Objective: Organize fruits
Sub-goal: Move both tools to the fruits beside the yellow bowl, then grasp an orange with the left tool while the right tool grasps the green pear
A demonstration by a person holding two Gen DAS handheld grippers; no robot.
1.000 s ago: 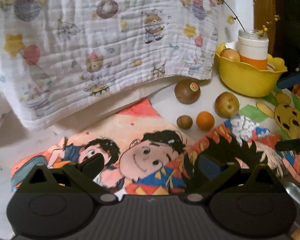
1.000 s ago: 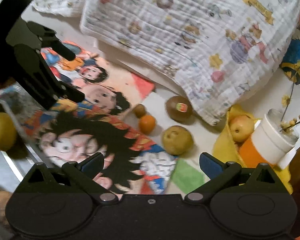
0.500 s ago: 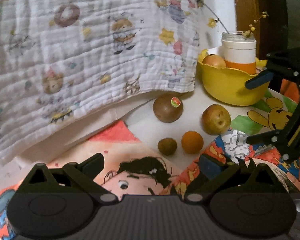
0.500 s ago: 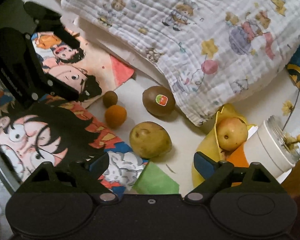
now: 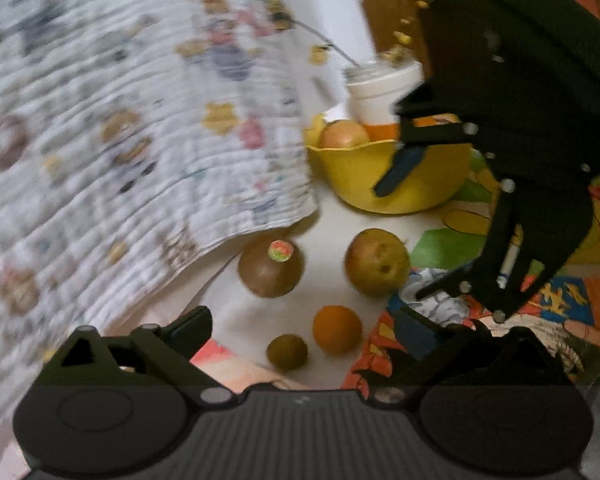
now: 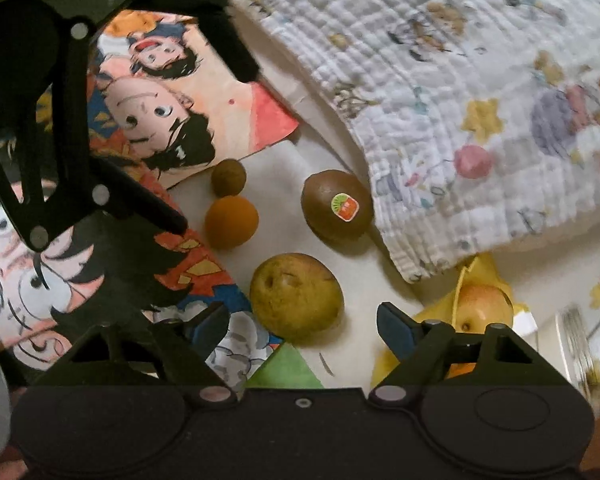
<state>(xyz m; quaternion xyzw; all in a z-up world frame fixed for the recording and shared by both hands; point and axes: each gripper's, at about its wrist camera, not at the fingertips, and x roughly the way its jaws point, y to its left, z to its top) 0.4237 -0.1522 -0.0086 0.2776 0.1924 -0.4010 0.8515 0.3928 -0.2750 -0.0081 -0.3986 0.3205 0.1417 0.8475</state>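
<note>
Now both tools are unclenched and hold nothing; the right tool (image 6: 302,326) has just been closing a little around the pear (image 6: 296,295), not touching it. Beside it lie a kiwi (image 6: 336,205), an orange (image 6: 231,222) and a small brown fruit (image 6: 229,177). A quilt (image 6: 460,80) hangs over the white surface (image 6: 276,164). One apple (image 5: 343,134) sits in the yellow bowl (image 5: 364,176).

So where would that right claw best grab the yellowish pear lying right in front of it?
Probably across the pear's rounded middle, coming down from above at a slant. It lies on its side on the bare white surface, apart from the orange and kiwi, so both flanks are free. The right gripper, its jaws just narrowing with nothing between them, already straddles it loosely.
</note>
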